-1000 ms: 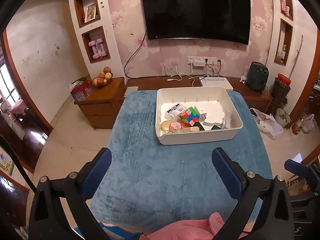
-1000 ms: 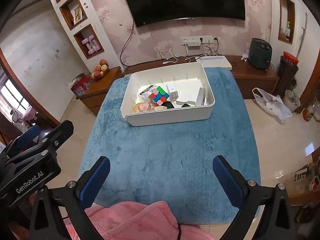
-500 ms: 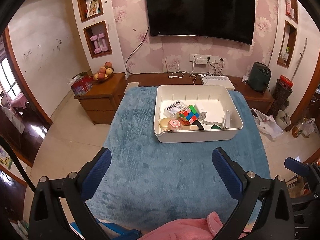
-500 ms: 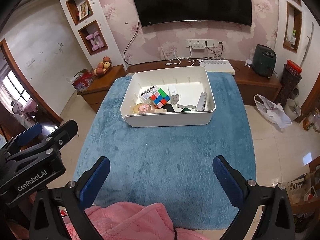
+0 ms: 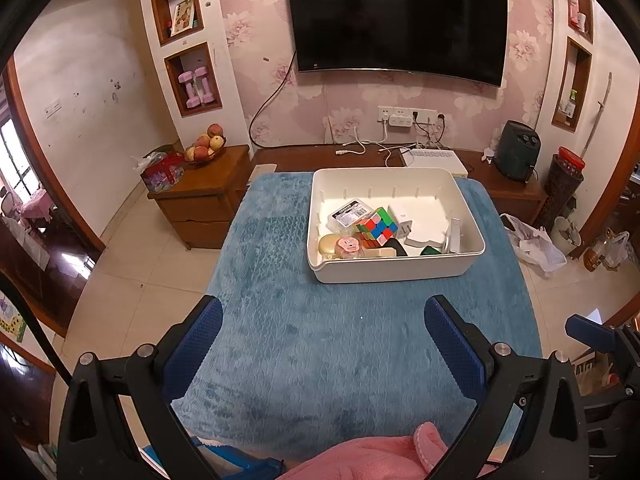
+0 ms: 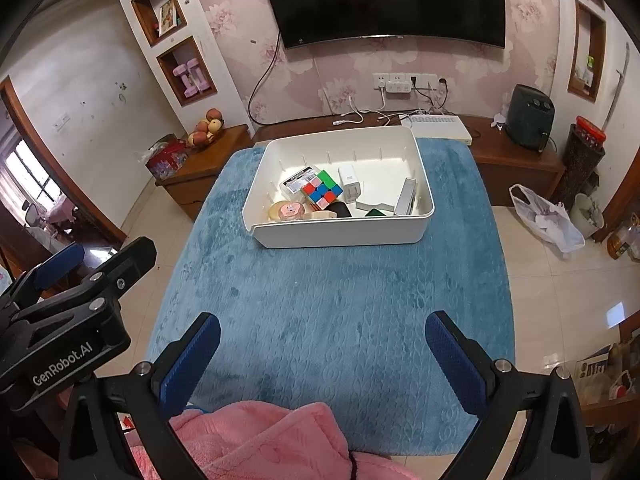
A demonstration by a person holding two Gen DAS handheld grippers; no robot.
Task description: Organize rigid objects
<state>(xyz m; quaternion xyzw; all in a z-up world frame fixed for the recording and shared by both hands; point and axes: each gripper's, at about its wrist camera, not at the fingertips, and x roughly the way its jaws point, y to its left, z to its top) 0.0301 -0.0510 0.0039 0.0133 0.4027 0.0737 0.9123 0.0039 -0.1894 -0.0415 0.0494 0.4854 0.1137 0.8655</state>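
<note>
Bare blue mat (image 6: 332, 320) before white bin (image 6: 344, 236); left gripper (image 5: 322, 320) and right gripper (image 6: 322, 334) spread, empty.

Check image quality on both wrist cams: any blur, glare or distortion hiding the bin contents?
Left wrist: sharp, strong fisheye bending the walls; the white bin and cube read clearly, though the near wall hides low items. Right wrist: equally sharp, with window glare at the far left edge and a floor reflection, neither reaching the bin. Black vignette in the corners of both.
</note>
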